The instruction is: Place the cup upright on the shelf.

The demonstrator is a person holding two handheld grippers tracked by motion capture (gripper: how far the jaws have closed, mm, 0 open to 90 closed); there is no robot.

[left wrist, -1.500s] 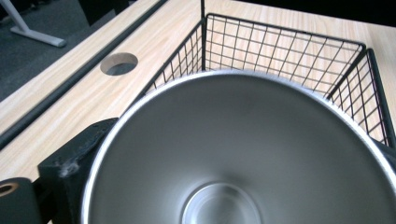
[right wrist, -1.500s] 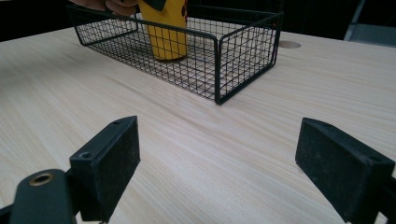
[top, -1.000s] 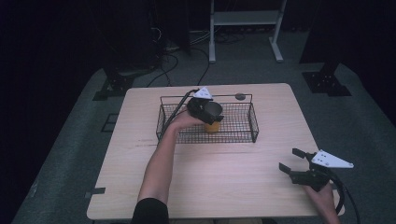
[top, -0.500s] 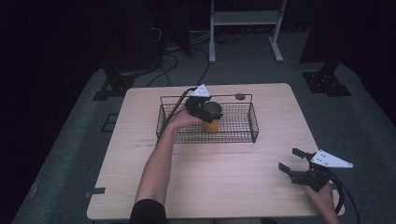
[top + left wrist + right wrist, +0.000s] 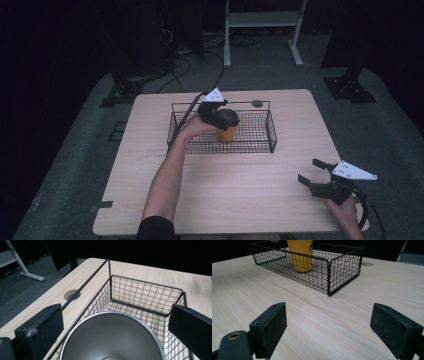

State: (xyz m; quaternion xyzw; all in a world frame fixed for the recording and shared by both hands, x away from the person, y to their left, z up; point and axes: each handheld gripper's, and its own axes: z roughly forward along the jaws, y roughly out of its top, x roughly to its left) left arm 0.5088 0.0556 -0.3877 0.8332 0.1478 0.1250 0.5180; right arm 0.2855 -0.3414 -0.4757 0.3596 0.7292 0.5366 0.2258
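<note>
Dark room, light wood table [image 5: 225, 195]. Left gripper [image 5: 115, 322]: jaws spread wide either side of the steel rim of the yellow cup [image 5: 226, 131], not clamped. Cup stands upright in the wire basket [image 5: 260, 147], mid-basket, near the table's far edge, axis vertical, directly below the jaws. Right gripper [image 5: 320, 180] sits open, empty, well apart at the near right corner.
</note>
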